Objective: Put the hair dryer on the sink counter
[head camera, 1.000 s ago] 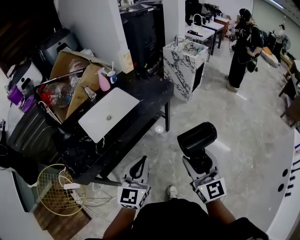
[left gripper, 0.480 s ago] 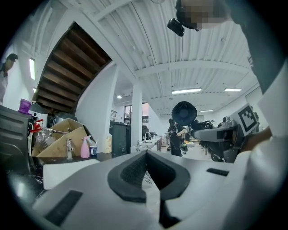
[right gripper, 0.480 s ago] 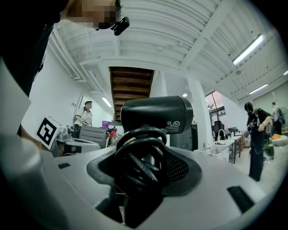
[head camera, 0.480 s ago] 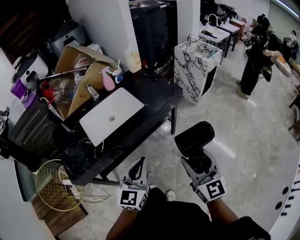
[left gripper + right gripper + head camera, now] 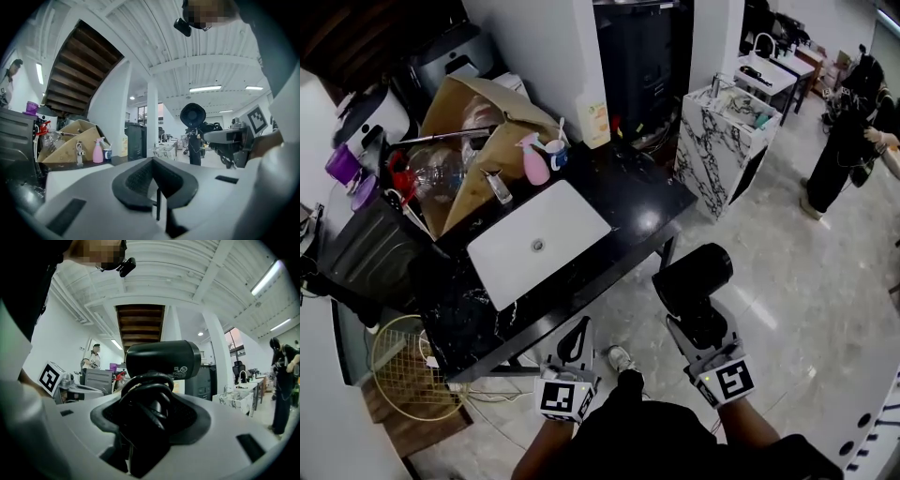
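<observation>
Counter point(image 5: 639, 202) looms nearer, box point(image 5: 469, 105) holding bottle point(image 5: 437, 174); right claw point(image 5: 701, 321) grips dryer point(image 5: 694, 276).

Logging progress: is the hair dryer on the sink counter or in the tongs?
Held. The right tongs clamp the hair dryer by its cord-wrapped handle, over the floor beside the sink counter.

Jet black hair dryer point(image 5: 694, 279), black cord point(image 5: 145, 394) too, and the right claw point(image 5: 700, 321) and left claw point(image 5: 579, 326) are both pale grey-white with dark pads, each wearing black-and-white square markers point(image 5: 727, 382). The worktop point(image 5: 649, 202) is glossy black with faint white veining, its sink basin point(image 5: 539, 242) clean white, and there's a pink spray bottle point(image 5: 533, 161) beside a tan cardboard box point(image 5: 478, 127). White cabinet point(image 5: 717, 155) streaked in dark marble pattern, purple cup point(image 5: 342, 164), yellowish wire basket point(image 5: 398, 375), and a shiny pale grey floor point(image 5: 797, 281).
</observation>
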Demonstrator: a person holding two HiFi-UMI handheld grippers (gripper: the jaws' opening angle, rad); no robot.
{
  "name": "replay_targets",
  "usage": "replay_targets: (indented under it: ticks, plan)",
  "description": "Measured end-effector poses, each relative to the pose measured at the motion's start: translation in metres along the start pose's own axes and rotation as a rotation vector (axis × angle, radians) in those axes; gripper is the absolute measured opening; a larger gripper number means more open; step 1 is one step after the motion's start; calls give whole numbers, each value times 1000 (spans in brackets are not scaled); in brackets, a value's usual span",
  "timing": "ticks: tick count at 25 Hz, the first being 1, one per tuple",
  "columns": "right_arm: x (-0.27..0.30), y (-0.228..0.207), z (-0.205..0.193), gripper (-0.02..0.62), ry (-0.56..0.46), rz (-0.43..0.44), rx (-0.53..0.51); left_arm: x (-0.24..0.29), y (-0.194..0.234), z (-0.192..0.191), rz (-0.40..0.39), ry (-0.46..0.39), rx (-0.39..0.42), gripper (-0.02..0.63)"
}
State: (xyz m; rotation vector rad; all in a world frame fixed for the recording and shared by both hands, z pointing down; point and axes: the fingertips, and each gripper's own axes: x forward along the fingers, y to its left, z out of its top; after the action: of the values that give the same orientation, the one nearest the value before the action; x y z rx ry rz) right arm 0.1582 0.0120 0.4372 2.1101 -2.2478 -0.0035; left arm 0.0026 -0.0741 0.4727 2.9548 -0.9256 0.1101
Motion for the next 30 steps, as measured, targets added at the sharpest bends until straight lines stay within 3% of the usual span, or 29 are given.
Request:
replay_targets:
  ticks: [9,16,20,30]
  plan:
    - [92,-24,9,256,-8,69,15,59,61,6,63,16,-14,-6]
    - [150,-41,6,257,51,90,8,98,96,16,97,-6,-33,-6]
    - [179,-43,12,256,7,111,42,113,110,22,108,-17,-43,-6]
    - [230,-48,7,258,23,168,51,134,137,45,172,-65,-59,-6]
